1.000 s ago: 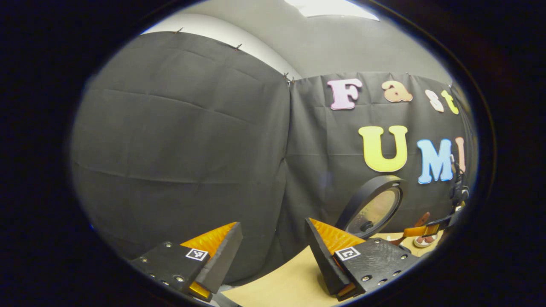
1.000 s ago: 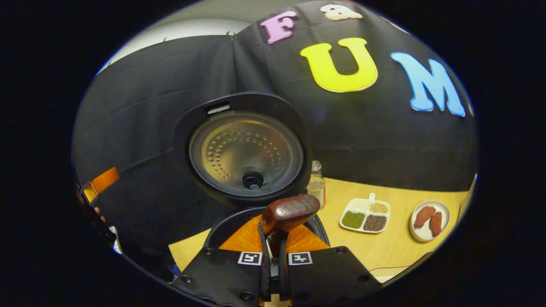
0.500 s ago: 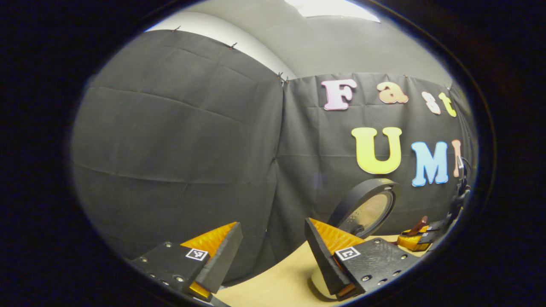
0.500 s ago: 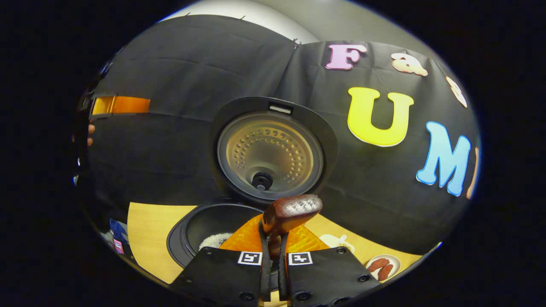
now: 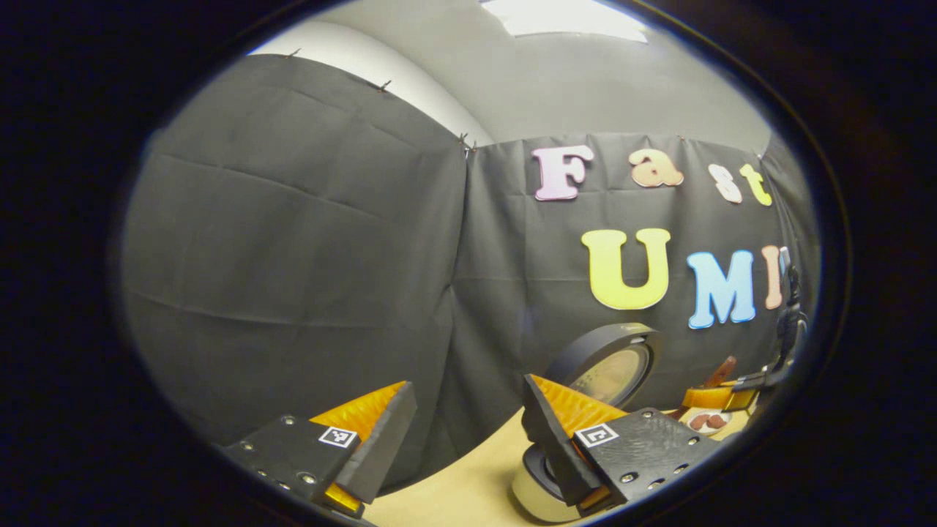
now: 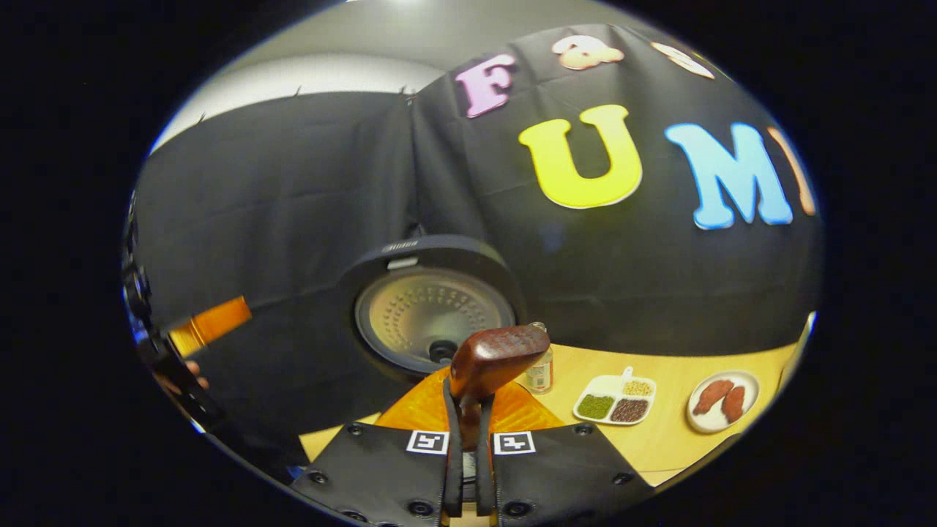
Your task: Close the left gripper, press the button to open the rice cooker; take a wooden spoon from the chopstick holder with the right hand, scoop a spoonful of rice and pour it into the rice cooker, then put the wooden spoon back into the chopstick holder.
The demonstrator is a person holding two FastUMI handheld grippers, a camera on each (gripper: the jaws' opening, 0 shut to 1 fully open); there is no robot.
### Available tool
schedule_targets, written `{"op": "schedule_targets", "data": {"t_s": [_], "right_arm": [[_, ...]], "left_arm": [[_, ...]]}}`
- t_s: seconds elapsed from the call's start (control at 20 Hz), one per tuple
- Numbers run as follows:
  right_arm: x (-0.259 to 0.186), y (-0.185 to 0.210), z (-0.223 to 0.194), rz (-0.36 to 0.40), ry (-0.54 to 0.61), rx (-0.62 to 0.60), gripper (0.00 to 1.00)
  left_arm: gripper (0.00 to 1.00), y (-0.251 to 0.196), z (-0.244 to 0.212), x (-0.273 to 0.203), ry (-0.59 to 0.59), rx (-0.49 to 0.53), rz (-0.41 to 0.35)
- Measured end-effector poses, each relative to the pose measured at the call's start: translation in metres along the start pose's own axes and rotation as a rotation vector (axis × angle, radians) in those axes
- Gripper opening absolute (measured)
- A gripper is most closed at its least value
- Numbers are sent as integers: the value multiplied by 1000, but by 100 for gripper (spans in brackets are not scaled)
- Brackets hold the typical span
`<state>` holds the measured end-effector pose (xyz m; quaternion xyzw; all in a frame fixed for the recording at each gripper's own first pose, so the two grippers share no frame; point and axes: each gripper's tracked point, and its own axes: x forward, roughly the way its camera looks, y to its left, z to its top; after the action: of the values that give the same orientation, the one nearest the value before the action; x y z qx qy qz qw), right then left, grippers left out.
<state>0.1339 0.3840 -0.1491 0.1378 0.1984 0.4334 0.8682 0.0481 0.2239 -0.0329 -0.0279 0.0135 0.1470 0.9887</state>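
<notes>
Black cloth walled the booth behind a pale wooden desk [image 6: 681,439], and the rice cooker [image 6: 428,311] stood toward its back edge with the lid swung up, showing the dimpled inner plate. Right of it, along the desk, sat a small bottle [image 6: 540,373], a divided dish [image 6: 613,399] of beans and a plate [image 6: 723,401] with two brown pieces.

The right gripper [image 6: 466,439] had its fingers clamped on the wooden spoon [image 6: 498,355], whose handle ran straight forward between them and whose bowl rose just in front of the lid. The spoon bowl looked empty, though its hollow face was hard to read.

The left gripper [image 5: 468,413] hung well to the cooker's left, fingers apart and holding nothing, so the right hand was much the nearer.

The chopstick holder could not be made out, and the pot's mouth was hidden behind the fingers.
</notes>
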Motion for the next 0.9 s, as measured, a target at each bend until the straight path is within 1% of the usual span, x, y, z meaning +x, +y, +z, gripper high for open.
{"op": "schedule_targets", "data": {"t_s": [0.1,0.2,0.3,0.35,0.4,0.65,0.7,0.8,0.85,0.9], "right_arm": [[-15,-16,14,-29,-25,124,8],[-37,-34,25,-76,-58,187,8],[-58,-51,31,-126,-95,214,8],[-70,-62,32,-152,-107,223,5],[-81,-73,35,-180,-118,233,8],[-140,-124,44,-321,-181,292,8],[-153,-135,45,-351,-189,296,5],[-177,-153,48,-406,-213,305,5],[-188,-163,49,-430,-225,315,8],[-198,-170,50,-454,-236,325,8]], "left_arm": [[92,-28,7,11,-8,-12,-21],[90,-46,13,15,-18,-16,-44],[90,-54,16,5,-33,-17,-65],[90,-60,19,2,-38,-20,-76],[90,-64,22,-4,-39,-24,-87],[90,-96,27,-14,-47,-31,-145],[90,-101,26,-15,-45,-34,-157],[90,-115,27,-13,-43,-37,-177],[90,-123,28,-12,-42,-34,-184],[90,-131,27,-10,-42,-32,-191]]}}
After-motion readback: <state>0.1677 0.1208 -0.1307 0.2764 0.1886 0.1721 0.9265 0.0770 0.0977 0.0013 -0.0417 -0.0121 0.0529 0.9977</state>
